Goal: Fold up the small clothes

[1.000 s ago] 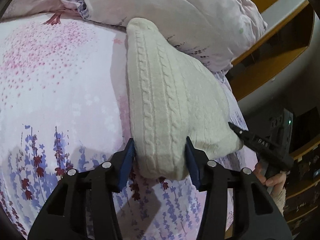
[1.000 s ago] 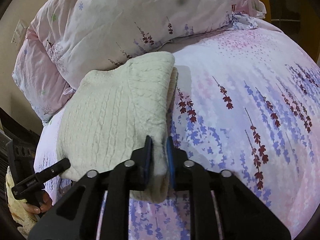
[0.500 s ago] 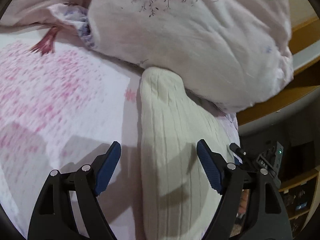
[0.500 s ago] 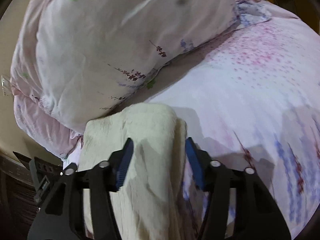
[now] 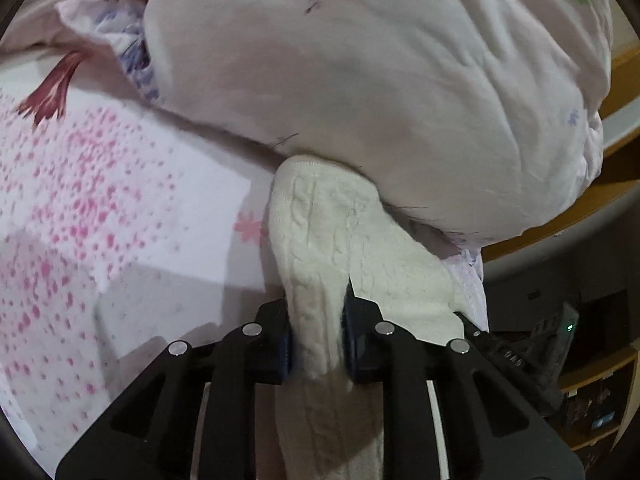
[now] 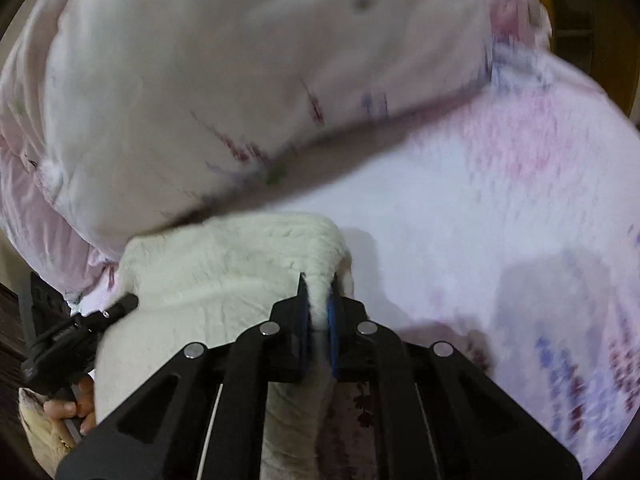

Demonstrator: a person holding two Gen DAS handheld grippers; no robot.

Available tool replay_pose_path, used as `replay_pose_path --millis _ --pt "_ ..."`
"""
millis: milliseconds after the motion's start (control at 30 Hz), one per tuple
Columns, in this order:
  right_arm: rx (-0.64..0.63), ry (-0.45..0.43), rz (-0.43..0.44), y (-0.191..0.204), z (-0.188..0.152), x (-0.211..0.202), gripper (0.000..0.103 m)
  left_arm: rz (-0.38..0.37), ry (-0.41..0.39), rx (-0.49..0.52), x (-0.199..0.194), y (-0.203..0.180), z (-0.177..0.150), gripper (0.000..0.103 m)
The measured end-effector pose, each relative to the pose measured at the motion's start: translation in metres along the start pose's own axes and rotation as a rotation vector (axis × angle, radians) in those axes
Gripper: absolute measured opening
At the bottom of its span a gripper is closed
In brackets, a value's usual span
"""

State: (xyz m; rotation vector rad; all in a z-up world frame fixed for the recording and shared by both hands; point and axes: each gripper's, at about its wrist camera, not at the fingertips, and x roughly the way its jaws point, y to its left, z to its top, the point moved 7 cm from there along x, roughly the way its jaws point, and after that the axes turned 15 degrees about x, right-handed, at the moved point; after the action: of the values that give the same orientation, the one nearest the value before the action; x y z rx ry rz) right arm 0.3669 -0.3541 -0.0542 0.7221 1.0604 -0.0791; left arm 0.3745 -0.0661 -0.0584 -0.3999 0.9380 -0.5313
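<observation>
The cream cable-knit sweater (image 5: pixel 320 240) lies folded into a thick wad on the floral bed sheet (image 5: pixel 120 208), its far end pushed up against the big pink pillow (image 5: pixel 380 80). A second ago the left hand-held gripper (image 5: pixel 316 344) stood spread around the near end of the wad while the right hand-held gripper (image 6: pixel 318 328) pinched its edge; half a second ago both had let go and hung with their fingers apart over the knit. Now both have bitten again, further up the garment and closer to the pillow: the left one is clamped on a raised ridge of the sweater's near edge, the fabric bulging between its blue pads (image 5: pixel 286 346), and the right one is squeezed tight on a thinner pleat of the same sweater (image 6: pixel 224 280) along its right-hand fold. The left tool also shows in the right wrist view at the lower left, with the person's hand (image 6: pixel 76 412) on its handle. This looks like a regrasp after 1 fold, and the next move is probably either a last fold or carrying the bundle aside. The pinched layers are bulky and springy, so the inner fold may slide out if the 2 grips pull unevenly. Motion blur in the right view hides fine detail of the sheet.
</observation>
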Motion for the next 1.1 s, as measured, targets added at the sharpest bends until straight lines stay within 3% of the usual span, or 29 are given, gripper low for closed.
replay_pose_path --millis 100,167,200,233,433,500,533,667,733,900,1000,1033,1100 --pt "0.022 0.017 0.030 0.000 -0.003 -0.016 0.025 -0.006 0.001 0.017 -0.008 -0.009 -0.002 0.028" --pt "0.040 0.033 0.087 -0.004 -0.012 -0.033 0.043 -0.029 -0.009 0.021 -0.025 -0.013 -0.011 0.043" --pt "0.042 0.041 0.108 -0.006 -0.018 -0.041 0.046 -0.038 -0.011 0.026 -0.032 -0.013 -0.016 0.056" --pt "0.041 0.051 0.126 -0.009 -0.025 -0.047 0.047 -0.042 -0.011 0.029 -0.042 -0.013 -0.025 0.060" --pt "0.032 0.125 0.191 -0.034 -0.075 -0.071 0.047 -0.116 0.031 0.033 -0.061 -0.026 -0.075 0.067" --pt "0.008 0.131 0.210 -0.030 -0.090 -0.076 0.037 -0.137 0.037 0.046 -0.062 -0.031 -0.087 0.067" --pt "-0.007 0.131 0.208 -0.028 -0.096 -0.078 0.024 -0.140 0.038 0.059 -0.063 -0.035 -0.094 0.067" --pt "-0.048 0.091 0.176 -0.024 -0.103 -0.075 0.013 -0.083 0.028 0.125 -0.053 -0.054 -0.101 0.066" --pt "-0.062 0.081 0.149 -0.031 -0.106 -0.078 0.012 -0.052 0.038 0.170 -0.049 -0.057 -0.104 0.060" --pt "-0.057 0.080 0.118 -0.043 -0.108 -0.077 0.012 -0.001 0.031 0.229 -0.043 -0.059 -0.110 0.057" --pt "-0.052 0.091 0.094 -0.042 -0.106 -0.079 0.029 -0.026 0.040 0.204 -0.046 -0.053 -0.103 0.059" --pt "-0.034 0.097 0.100 -0.042 -0.102 -0.082 0.040 -0.050 0.042 0.178 -0.049 -0.050 -0.102 0.063" --pt "0.009 0.108 0.154 -0.040 -0.094 -0.087 0.050 -0.075 0.034 0.145 -0.052 -0.047 -0.096 0.071"
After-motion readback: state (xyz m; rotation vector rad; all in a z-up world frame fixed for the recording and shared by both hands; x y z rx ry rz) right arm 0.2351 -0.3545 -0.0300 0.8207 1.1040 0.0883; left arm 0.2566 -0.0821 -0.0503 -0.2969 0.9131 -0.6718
